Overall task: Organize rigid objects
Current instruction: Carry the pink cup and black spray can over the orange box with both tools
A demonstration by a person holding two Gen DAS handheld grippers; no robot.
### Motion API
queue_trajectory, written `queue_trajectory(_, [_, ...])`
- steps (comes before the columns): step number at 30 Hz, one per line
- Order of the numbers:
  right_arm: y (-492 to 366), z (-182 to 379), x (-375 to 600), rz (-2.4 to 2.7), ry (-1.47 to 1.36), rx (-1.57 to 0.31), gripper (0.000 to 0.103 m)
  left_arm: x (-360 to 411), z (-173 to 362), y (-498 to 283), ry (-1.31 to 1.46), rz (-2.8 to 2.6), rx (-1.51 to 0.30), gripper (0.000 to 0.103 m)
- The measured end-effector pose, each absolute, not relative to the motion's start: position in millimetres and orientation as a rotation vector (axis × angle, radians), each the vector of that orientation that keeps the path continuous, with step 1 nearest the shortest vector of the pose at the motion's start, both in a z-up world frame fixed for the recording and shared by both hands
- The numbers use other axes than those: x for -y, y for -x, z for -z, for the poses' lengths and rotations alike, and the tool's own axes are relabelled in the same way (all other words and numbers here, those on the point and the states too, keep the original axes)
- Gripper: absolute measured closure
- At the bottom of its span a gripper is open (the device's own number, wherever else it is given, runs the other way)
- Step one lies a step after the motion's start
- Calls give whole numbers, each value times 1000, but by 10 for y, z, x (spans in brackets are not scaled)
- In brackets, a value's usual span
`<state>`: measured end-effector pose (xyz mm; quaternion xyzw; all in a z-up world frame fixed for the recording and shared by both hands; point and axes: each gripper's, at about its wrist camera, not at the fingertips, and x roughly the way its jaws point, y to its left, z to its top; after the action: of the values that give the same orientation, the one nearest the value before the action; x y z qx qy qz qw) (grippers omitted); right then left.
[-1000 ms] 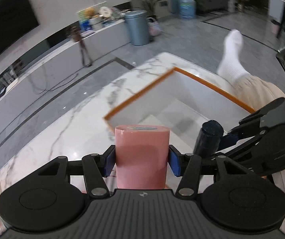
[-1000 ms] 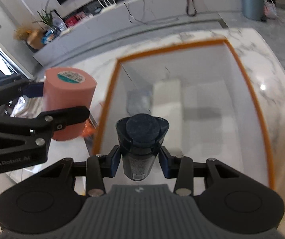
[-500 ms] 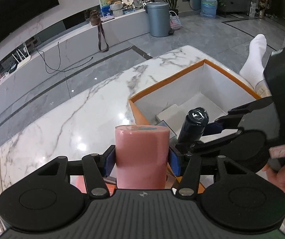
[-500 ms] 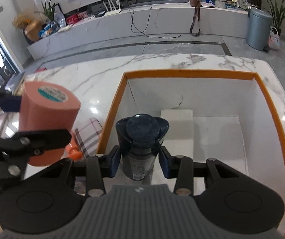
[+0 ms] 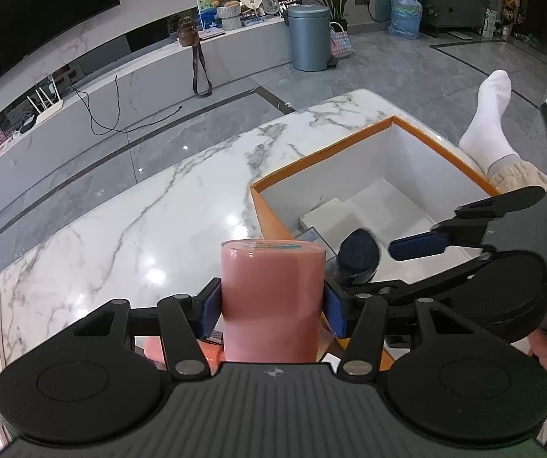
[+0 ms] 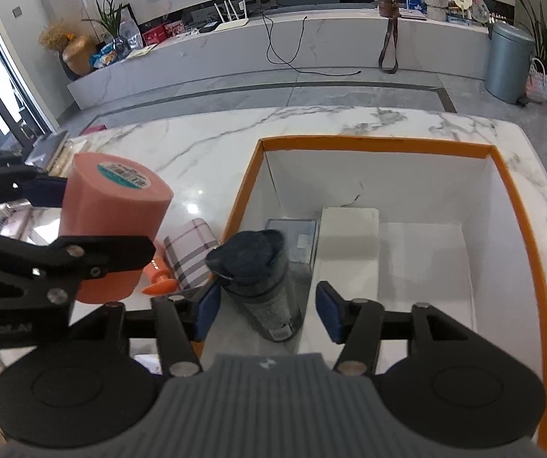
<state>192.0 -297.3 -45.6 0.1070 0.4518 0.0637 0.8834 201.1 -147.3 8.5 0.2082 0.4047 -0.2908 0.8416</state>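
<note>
Right gripper (image 6: pixel 267 311): jaws opening at this moment. The dark bottle (image 6: pixel 260 278) that was clamped between its blue pads a second ago now sits loose between them, tilted to the left, with clear gaps on both sides. It is blurred in the right wrist view, so probably dropping or settling. It lies low centre of that frame, inside the orange-rimmed box (image 6: pixel 369 141), at the box's near left corner.

Already in the box: a flat white block (image 6: pixel 350 233) mid-frame and a clear-topped flat case (image 6: pixel 292 236) just left of it, behind the bottle.

Left gripper (image 5: pixel 271 305): about half open and pressing on the pink cylinder (image 5: pixel 271 297), upright, pads on both flanks. No change in that grip over the last second. In the right wrist view the cylinder hangs at left, outside the box's left wall, over the marble table (image 6: pixel 204 149).

On the table beside the box: a plaid roll (image 6: pixel 189 252) and an orange piece (image 6: pixel 159 280), partly hidden.

Judgement: bottle delivered; the cylinder is the next item for the box.
</note>
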Motion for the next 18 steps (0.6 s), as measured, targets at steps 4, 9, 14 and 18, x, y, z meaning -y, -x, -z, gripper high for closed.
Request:
queue_trajectory(4, [-1713, 307, 3085, -138, -244, -912, 40, 1488, -175, -1936, -429, 630, -865, 41])
queue_trajectory(9, [-1482, 245, 3271, -20, -178, -905, 40, 1621, -247, -1747, -424, 704, -886, 41])
queue_trajectory(14, [-1365, 314, 3516, 36, -162, -926, 42, 1959, -147, -1542, -486, 796, -907, 41])
queue_trajectory(18, [-1294, 335, 3639, 57, -146, -928, 42, 2195, 42, -1560, -473, 776, -994, 41])
